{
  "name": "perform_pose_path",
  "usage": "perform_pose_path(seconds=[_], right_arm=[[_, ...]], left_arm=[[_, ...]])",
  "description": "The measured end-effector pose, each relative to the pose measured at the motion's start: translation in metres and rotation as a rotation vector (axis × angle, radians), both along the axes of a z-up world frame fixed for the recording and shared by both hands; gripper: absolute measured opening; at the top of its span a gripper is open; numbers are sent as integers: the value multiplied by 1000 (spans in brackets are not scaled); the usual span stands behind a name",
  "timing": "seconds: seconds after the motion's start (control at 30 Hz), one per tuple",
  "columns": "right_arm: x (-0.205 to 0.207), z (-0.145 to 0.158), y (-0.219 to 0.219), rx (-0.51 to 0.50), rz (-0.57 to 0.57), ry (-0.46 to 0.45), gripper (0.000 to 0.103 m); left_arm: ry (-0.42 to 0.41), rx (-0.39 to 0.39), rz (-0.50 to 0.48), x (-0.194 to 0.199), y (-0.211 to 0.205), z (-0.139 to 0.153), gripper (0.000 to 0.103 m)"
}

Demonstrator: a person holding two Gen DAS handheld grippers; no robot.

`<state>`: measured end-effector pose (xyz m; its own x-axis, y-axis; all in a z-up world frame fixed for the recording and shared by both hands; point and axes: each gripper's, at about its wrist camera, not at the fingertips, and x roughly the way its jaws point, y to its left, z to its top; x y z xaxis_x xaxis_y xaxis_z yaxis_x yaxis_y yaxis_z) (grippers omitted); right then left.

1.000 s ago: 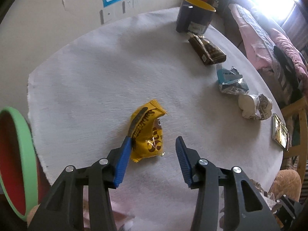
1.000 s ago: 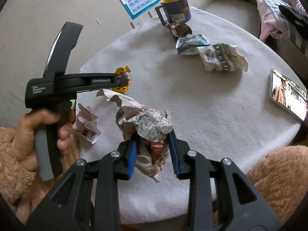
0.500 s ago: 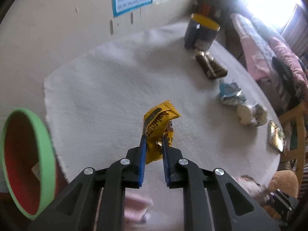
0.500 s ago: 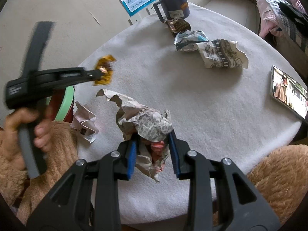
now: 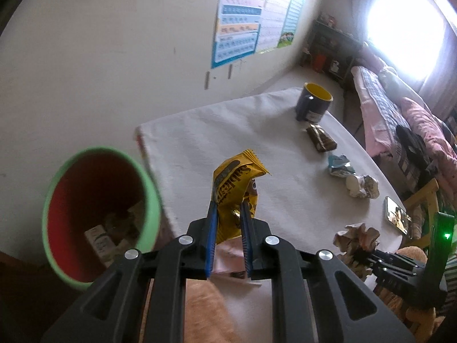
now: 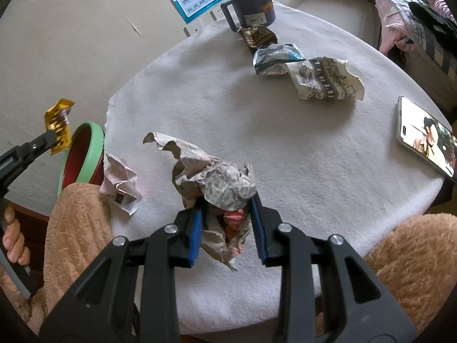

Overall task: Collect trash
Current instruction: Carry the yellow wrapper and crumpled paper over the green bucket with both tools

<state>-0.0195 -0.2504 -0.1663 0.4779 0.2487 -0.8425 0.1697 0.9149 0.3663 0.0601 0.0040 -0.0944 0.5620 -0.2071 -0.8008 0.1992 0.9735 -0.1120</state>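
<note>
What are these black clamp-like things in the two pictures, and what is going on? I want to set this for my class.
A person holds two hand-held grippers, each with a camera looking along its jaws. From the left one's camera: the left gripper, shut on a yellow snack wrapper, lifted beside a green-rimmed bin. From the right one's camera: the right gripper, shut on crumpled newspaper on the white table. Also there: a dark mug, more wrappers and paper, and a phone.

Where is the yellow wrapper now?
The yellow wrapper is clamped in the left gripper, lifted off the table, beside the green-rimmed bin.
</note>
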Motion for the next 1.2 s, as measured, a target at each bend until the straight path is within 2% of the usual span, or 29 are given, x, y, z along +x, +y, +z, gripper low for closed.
perform_pose_path(seconds=[0.33,0.47,0.83,1.2], right_arm=[[4,20,9,-74,-19,-26,31],[14,32,21,-49,-11,-41,31],[43,56,90,-16,121,-67,31],[61,69,146,-3,230,-70,31]], left_arm=[[-63,-3,82,-8,49,15,14],[-79,8,119,-8,68,17,14],[-83,-11,204,-15,113,13,14],[-62,-37,259,-15,140,0,14]])
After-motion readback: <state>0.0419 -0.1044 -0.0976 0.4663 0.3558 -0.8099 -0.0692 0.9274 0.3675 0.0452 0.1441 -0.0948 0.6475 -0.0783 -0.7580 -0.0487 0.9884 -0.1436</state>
